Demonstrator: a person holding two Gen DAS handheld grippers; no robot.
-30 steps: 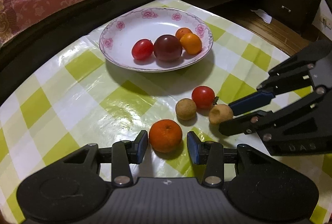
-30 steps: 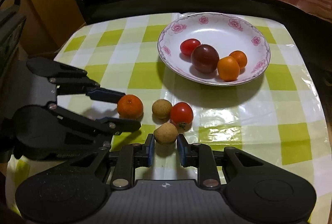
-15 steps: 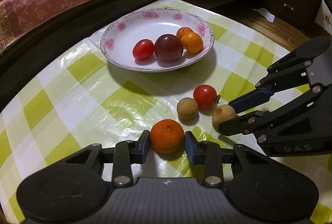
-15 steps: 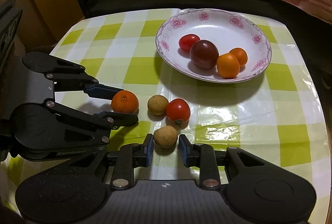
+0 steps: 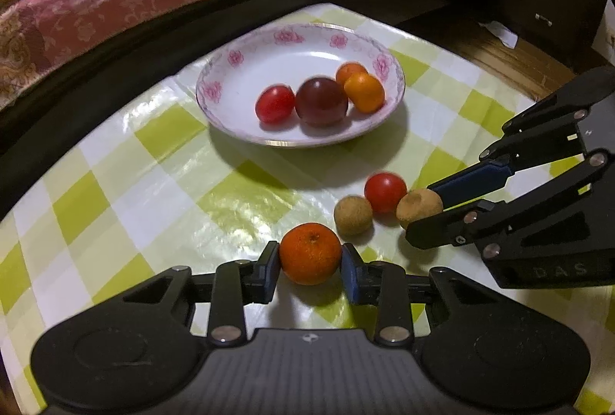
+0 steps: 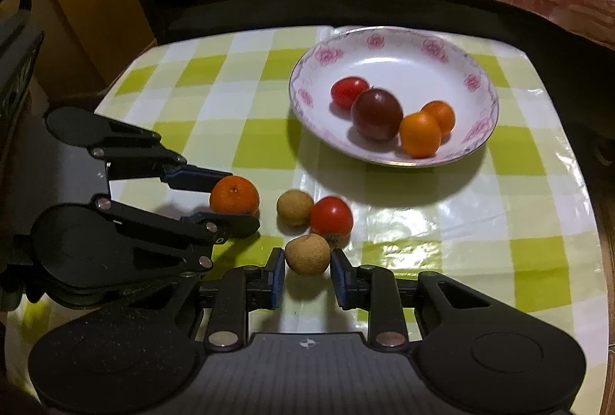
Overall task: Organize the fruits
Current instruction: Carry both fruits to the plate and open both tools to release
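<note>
Gripping two fruits at once

Left gripper (image 5: 310, 263) has its jaws closed on the mandarin (image 5: 310, 253). Right gripper (image 6: 307, 272) pinches a longan (image 6: 307, 254). Beyond lie another longan (image 6: 295, 208), a tomato (image 6: 331, 221), then the plate (image 6: 396, 48).

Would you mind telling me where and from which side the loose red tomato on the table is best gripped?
Grip the red tomato across its round middle, coming from above. Two brown fruits crowd its left and near sides, so a low approach would likely knock them, and its stem looks turned down.
</note>
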